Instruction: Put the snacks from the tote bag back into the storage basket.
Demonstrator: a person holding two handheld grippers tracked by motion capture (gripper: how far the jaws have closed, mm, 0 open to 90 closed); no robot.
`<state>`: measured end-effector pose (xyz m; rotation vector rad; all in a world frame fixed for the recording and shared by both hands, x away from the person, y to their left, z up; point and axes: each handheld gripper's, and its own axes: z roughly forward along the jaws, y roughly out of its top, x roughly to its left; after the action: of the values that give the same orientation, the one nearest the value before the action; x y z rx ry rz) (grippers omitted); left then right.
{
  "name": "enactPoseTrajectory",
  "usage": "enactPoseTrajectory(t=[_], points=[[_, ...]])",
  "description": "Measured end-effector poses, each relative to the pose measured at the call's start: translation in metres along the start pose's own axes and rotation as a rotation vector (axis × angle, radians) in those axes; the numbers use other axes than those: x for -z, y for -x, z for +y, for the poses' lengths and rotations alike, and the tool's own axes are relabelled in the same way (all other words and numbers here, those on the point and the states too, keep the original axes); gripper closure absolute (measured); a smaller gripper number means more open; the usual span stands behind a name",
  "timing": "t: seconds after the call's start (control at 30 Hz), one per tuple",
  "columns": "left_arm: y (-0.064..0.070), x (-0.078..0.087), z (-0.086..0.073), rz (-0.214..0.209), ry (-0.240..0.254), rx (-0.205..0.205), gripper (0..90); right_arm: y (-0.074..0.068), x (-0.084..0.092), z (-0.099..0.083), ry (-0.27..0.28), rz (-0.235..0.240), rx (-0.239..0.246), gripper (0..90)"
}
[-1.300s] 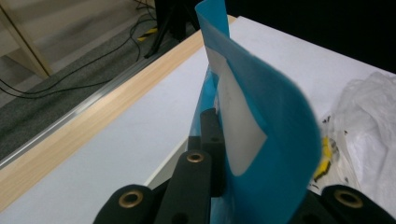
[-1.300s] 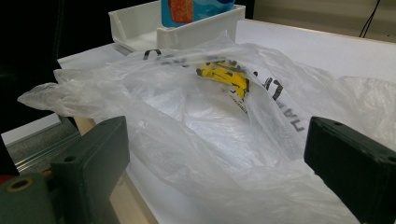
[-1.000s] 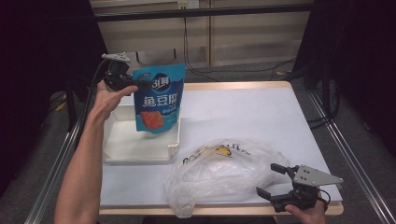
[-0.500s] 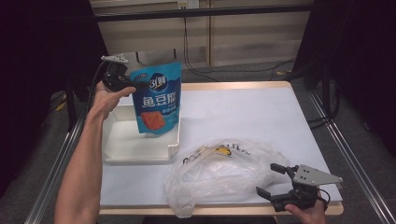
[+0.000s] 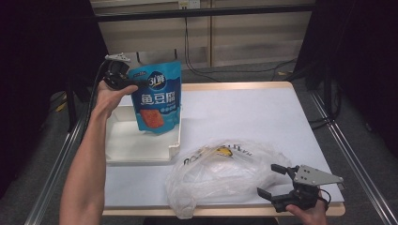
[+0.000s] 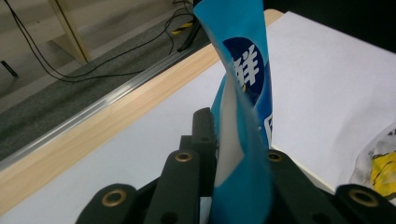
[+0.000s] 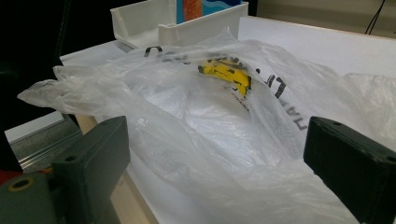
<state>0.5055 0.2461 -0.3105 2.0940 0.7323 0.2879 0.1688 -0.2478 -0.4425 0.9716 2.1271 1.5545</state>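
At the near table edge the right gripper (image 5: 272, 183) gapes, jaws wide apart beside a crumpled clear plastic bag (image 5: 225, 171) with yellow print; its own view reveals the film's creases. Farther off, the left gripper (image 5: 137, 85), jaws just easing, pinches a glossy blue snack pouch (image 5: 157, 96) above a white plastic tray (image 5: 141, 147).

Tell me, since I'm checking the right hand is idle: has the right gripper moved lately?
No. The right gripper sits at the table's near edge beside the plastic bag, as before.
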Motion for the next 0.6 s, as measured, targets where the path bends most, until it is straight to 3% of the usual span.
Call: enactPoseTrajectory(t=[0.27,0.5,0.6], points=[[0.0015,-0.0071,-0.0023,0.022,-0.026,0.028,66.1,0.0042,-0.0017,-0.0007,0.004,0.004,-0.011,6.6],[0.0008,-0.0105,-0.0102,0.017,0.003,0.117,46.9,0.0034,-0.0052,0.0003,-0.004,0.016,-0.003,6.6],[0.0021,-0.0088,-0.0103,0.053,-0.016,0.107,38.9,0.0032,-0.0060,0.0005,-0.006,0.017,-0.002,6.7]])
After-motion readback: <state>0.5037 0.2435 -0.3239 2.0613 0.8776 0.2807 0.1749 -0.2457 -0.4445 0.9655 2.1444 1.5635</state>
